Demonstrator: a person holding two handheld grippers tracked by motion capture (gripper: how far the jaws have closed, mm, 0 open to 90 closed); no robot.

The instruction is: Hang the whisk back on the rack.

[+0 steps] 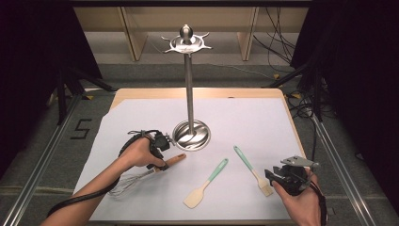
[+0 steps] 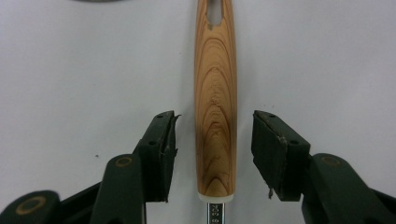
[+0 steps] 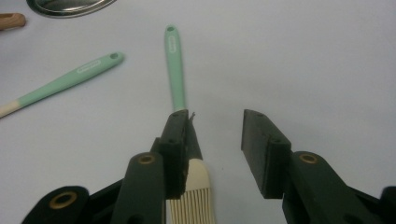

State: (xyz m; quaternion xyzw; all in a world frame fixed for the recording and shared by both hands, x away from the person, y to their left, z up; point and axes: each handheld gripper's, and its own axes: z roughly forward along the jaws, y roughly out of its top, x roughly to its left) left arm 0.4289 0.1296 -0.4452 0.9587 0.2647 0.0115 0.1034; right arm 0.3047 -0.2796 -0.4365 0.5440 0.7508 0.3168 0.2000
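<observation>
One taped "5" (image 1: 81, 128) beside the table (image 1: 141, 94).

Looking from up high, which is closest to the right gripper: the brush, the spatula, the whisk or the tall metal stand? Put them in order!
From the right gripper:
1. Brush, right beside its jaws.
2. Spatula, further left, mid-table.
3. Stand and whisk: too close to call. The stand's base sits up-left behind the spatula; the whisk lies far left under the left gripper.
</observation>
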